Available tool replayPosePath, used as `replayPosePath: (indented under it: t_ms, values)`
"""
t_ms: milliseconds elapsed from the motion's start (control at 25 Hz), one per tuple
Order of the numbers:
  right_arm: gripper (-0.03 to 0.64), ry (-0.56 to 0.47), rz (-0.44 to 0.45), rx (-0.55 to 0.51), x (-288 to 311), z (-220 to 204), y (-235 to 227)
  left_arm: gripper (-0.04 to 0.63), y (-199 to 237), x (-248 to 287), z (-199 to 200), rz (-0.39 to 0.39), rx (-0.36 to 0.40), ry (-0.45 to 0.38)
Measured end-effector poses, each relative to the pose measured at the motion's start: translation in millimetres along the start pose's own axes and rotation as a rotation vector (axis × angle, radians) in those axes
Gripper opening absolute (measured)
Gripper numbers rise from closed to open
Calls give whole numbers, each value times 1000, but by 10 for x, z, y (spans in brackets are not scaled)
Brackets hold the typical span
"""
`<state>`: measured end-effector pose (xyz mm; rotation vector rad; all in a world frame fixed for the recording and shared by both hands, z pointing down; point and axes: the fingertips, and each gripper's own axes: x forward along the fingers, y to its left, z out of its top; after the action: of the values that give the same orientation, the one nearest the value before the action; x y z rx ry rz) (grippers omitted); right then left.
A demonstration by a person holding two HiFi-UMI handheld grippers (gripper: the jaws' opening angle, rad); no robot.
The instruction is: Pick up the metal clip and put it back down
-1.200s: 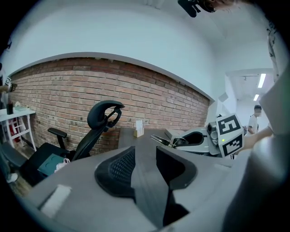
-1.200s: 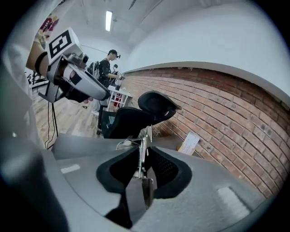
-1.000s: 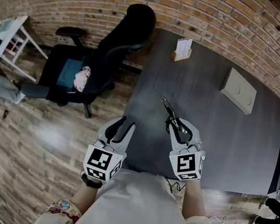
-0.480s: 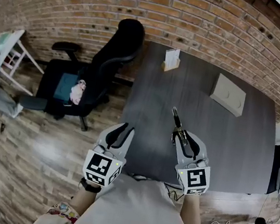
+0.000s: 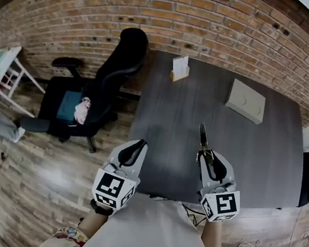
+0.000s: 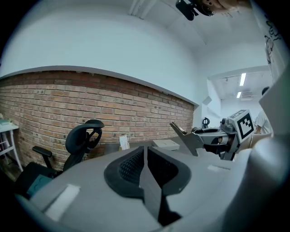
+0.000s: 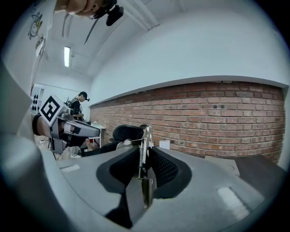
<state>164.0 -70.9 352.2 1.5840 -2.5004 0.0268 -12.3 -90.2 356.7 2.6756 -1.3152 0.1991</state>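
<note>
Clip [image 5: 202, 136] maybe higher over table [image 5: 265, 161], brick wall [image 5: 178, 13]; right jaws gripping, left closing empty.

Dark table [image 5: 265, 161] carries a card stand [image 5: 179, 69] and — perhaps — a flat box [image 5: 245, 100].

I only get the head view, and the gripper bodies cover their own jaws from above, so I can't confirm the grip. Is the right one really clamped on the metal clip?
Observer: Yes. In the right gripper view, the right gripper is shut on the metal clip, which stands edge-on between the jaws with its tip poking out ahead.
Operator: And the left one, is it carrying anything?
Observer: No. The left gripper view shows the left gripper empty. Its jaws have just been closing and now meet.
Operator: Is anyone else nearby?
Observer: A person in a cap stands in the background, seen in the right gripper view beyond the left gripper.
</note>
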Motion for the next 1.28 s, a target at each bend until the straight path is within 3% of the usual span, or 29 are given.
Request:
replayPosePath:
  t_ms: [320, 1280]
  values:
    - [89, -30, -31, 101, -131, 20, -152, 2, -57, 47, 19, -13, 1, 3]
    - [89, 14, -46, 119, -128, -72, -254, 2, 55, 161, -37, 3, -21, 32]
